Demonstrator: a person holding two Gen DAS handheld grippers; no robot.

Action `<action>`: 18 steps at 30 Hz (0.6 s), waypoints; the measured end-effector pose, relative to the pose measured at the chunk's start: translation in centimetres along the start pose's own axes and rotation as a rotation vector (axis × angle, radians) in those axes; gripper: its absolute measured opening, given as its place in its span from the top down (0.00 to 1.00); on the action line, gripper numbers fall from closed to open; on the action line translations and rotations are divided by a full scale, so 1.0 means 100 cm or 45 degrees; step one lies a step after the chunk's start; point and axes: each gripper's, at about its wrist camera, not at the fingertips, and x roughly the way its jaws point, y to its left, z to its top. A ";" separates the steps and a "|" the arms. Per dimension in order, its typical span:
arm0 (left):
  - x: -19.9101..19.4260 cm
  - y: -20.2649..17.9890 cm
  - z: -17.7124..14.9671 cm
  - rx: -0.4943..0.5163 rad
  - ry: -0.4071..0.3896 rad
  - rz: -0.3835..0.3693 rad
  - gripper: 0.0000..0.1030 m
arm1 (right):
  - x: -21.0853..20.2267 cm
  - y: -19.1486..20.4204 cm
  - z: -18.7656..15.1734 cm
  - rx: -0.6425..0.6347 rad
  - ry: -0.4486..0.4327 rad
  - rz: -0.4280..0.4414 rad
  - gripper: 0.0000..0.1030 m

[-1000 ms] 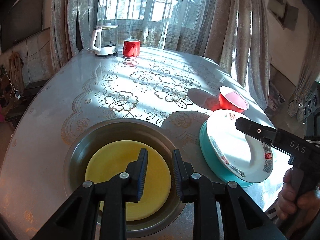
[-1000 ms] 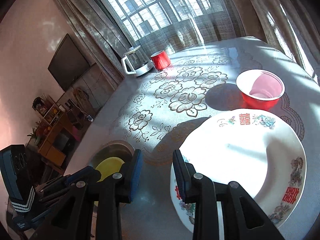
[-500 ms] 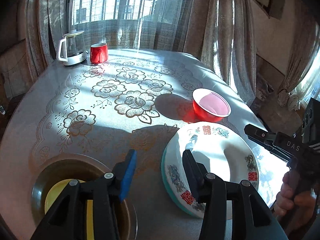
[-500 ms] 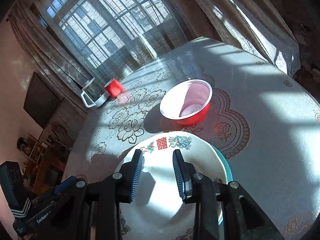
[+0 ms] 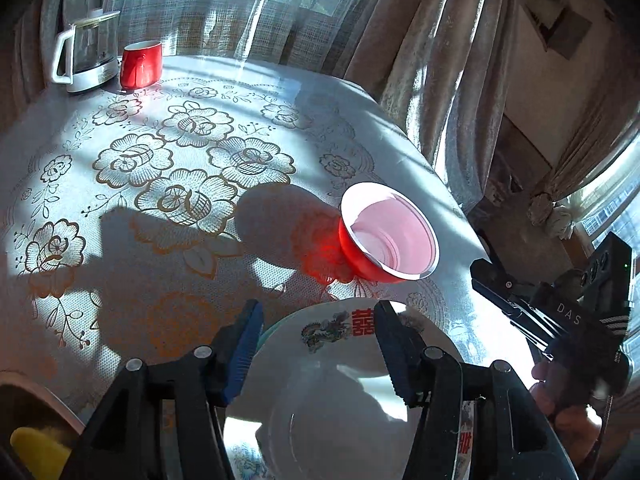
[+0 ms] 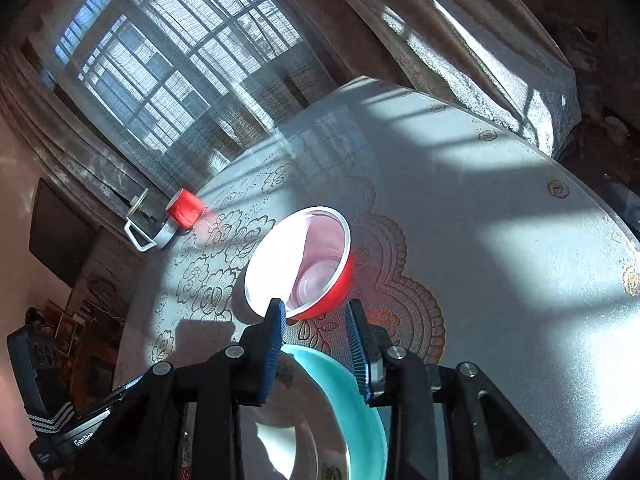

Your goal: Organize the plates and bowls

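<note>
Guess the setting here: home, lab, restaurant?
Likely a home dining room: a round table under a floral lace cloth, heavy curtains over a barred window, and a glass kettle beside a red mug.

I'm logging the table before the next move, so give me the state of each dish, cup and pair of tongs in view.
red bowl: upright, empty, standing alone.
white patterned plate: stacked on the teal plate, empty.
teal plate: under the white plate.
yellow plate: lying in the metal basin.
red mug: upright beside the kettle.
left tongs: opening, nothing between them.
right tongs: apart, holding nothing.
</note>
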 end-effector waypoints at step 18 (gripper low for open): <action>0.072 -0.022 0.036 -0.021 0.070 -0.101 0.78 | 0.055 -0.011 0.020 0.037 0.094 -0.023 0.88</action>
